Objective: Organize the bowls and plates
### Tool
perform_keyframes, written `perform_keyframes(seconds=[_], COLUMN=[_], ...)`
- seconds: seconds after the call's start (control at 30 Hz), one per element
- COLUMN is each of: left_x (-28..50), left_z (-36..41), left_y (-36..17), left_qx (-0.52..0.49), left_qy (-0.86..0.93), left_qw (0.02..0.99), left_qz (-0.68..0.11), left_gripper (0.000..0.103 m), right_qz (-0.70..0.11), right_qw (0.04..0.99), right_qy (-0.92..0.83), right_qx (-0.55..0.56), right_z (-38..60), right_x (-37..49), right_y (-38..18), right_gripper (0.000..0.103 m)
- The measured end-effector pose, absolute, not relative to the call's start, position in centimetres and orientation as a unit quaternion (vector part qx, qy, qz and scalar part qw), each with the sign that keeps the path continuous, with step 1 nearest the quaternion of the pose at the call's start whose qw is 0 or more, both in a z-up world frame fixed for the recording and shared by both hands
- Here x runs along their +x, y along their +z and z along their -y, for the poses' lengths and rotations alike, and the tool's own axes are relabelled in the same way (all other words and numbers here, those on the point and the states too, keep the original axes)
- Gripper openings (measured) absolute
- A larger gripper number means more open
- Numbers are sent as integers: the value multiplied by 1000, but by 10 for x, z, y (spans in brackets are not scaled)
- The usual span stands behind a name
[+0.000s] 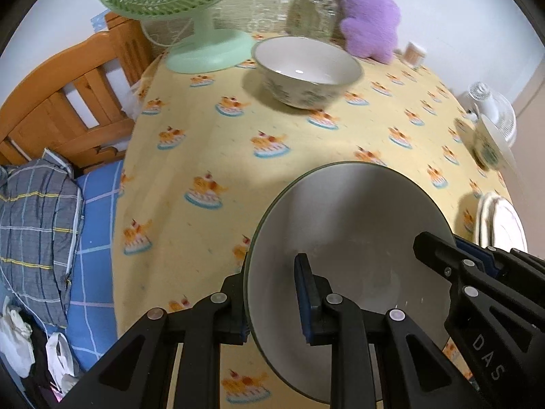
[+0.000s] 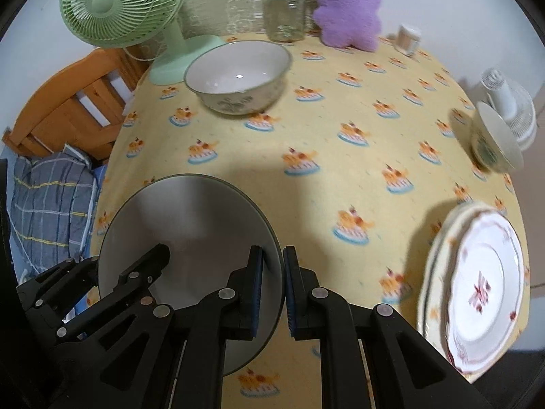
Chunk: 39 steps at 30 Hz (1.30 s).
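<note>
Both grippers hold one large grey-white bowl (image 1: pixel 351 238) above the near part of the table. My left gripper (image 1: pixel 272 300) is shut on its left rim. My right gripper (image 2: pixel 272 289) is shut on its right rim; the bowl also shows in the right wrist view (image 2: pixel 190 225). A second large floral bowl (image 1: pixel 306 68) (image 2: pixel 238 75) stands at the back by the fan. A smaller floral bowl (image 2: pixel 494 139) sits at the right edge. A stack of plates (image 2: pixel 477 286) with a red pattern lies at the near right.
A green fan (image 2: pixel 119 10), a glass jar (image 2: pixel 284 10), a purple plush (image 2: pixel 347 10) and a small container (image 2: pixel 407 39) line the back of the yellow tablecloth (image 2: pixel 340 177). A wooden bed frame (image 1: pixel 68 102) and bedding are on the left. A white fan (image 2: pixel 511 102) stands beyond the right edge.
</note>
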<state>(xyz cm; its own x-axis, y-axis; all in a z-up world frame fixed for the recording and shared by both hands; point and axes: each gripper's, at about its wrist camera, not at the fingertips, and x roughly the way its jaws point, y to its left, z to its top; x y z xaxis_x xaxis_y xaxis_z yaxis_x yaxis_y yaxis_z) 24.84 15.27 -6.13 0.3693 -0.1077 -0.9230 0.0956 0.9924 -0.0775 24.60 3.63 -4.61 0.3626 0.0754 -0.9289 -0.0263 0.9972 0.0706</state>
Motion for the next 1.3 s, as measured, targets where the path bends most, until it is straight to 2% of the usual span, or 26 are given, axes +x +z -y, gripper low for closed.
perform_keyframes(seconds=[0.57,1.3], left_x=[191,185], left_z=[-90,-48], left_y=[-59,-73], left_qx=[-22,-16], left_qy=[-47,15], left_qw=[817,810], left_qz=[-575,-587], left_gripper=[20,20], right_qz=[-577,-582], right_qw=[816,807], right_qy=[42,96], right_qx=[25,26], right_z=[28,73], right_x=[187,197], right_y=[-50,-66], right_gripper=[15,16])
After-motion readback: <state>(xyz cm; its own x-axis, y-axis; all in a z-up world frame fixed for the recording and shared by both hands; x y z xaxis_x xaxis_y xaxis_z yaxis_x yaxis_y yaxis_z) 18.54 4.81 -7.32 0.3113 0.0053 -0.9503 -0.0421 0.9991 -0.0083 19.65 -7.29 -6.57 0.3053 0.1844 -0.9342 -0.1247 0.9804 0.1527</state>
